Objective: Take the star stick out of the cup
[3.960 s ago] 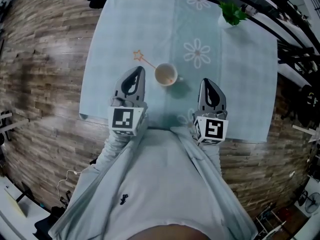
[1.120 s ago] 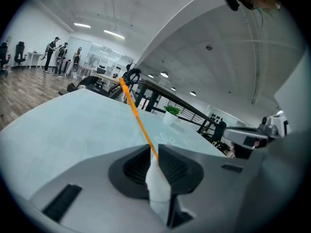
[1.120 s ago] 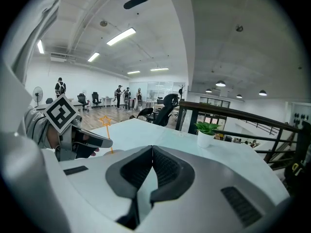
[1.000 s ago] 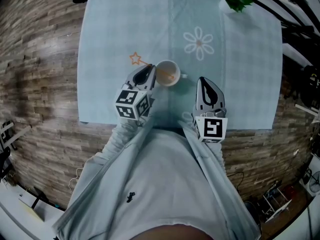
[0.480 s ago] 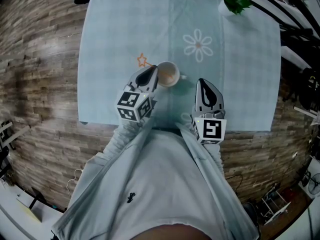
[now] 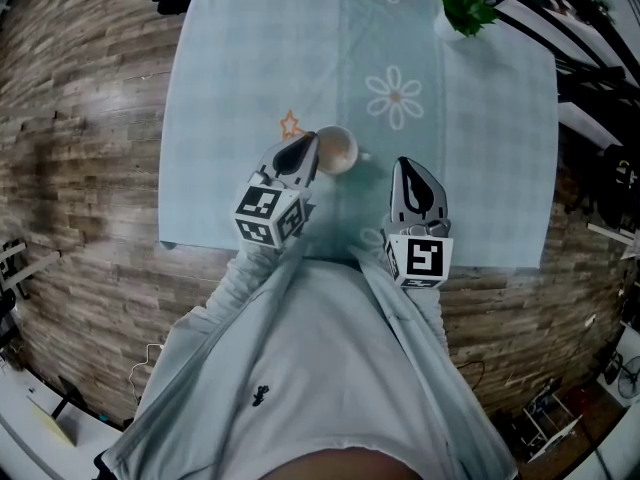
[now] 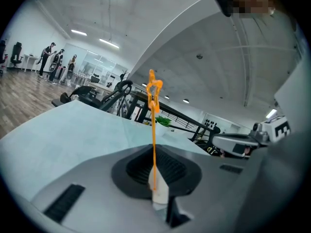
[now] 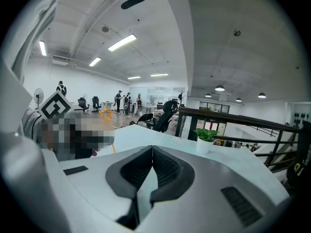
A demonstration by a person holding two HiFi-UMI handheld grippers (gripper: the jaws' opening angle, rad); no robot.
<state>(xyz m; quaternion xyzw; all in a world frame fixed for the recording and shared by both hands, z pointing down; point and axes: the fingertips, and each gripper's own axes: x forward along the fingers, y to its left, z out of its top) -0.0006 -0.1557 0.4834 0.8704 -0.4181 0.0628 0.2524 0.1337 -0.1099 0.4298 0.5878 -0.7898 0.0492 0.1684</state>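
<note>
My left claw [image 7: 154, 161] pinches the star stick [image 7: 153, 120] by its thin stem beside the cup [image 6: 338, 152] on the bench [image 6: 220, 78], my right claw [image 8: 151, 159] pressed together empty; a skewed lift could slip it or tip the cup.

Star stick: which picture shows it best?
The left gripper view: the star stick stands close up, pinched in the left gripper. The head view shows just its small star by the cup. The right gripper view shows a tiny far-off star.
</note>
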